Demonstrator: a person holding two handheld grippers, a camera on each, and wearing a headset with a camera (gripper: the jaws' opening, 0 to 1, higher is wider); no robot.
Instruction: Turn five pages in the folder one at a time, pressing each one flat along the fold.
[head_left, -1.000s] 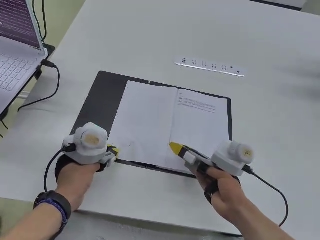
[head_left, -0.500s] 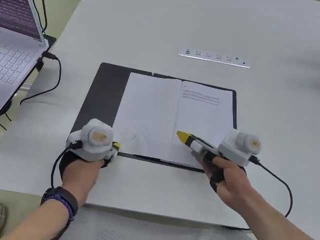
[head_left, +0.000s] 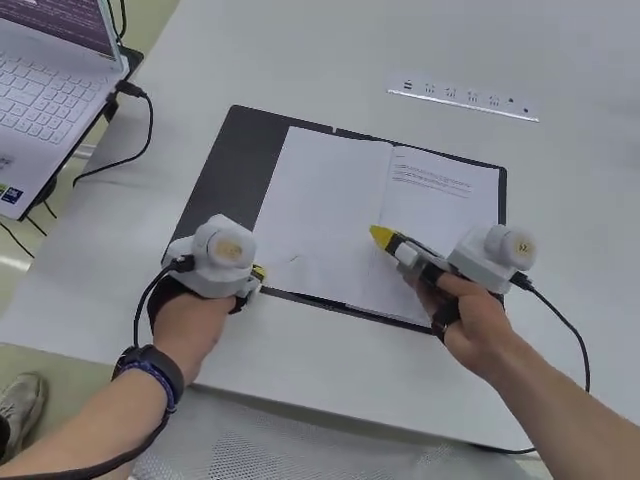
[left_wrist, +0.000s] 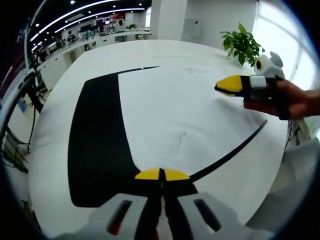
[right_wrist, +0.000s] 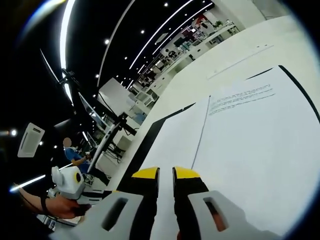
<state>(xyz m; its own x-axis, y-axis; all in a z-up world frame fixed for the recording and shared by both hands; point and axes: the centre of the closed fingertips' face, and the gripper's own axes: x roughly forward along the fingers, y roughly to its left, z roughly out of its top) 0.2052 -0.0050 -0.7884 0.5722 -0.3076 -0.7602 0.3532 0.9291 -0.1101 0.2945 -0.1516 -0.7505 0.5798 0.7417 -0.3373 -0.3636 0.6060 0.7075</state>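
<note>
You're working over the folder (head_left: 225, 170), which is lying open on the white table (head_left: 300, 60) right in front of you, with its black cover showing at your left and white pages across the middle. Your left gripper (head_left: 255, 272) is sitting clenched and empty at the folder's near edge. Your right gripper (head_left: 383, 236) is pointing along the fold (head_left: 385, 190) with its jaws all but closed, gripping nothing; I can't tell whether its tip is touching paper. If you're pressing the fold, you're risking a dragged, creased sheet by pushing at this shallow angle. If you're reaching for the next page (head_left: 450, 220), you're risking pinching two sheets, and the folder may slide unless the left is pinning it.
</note>
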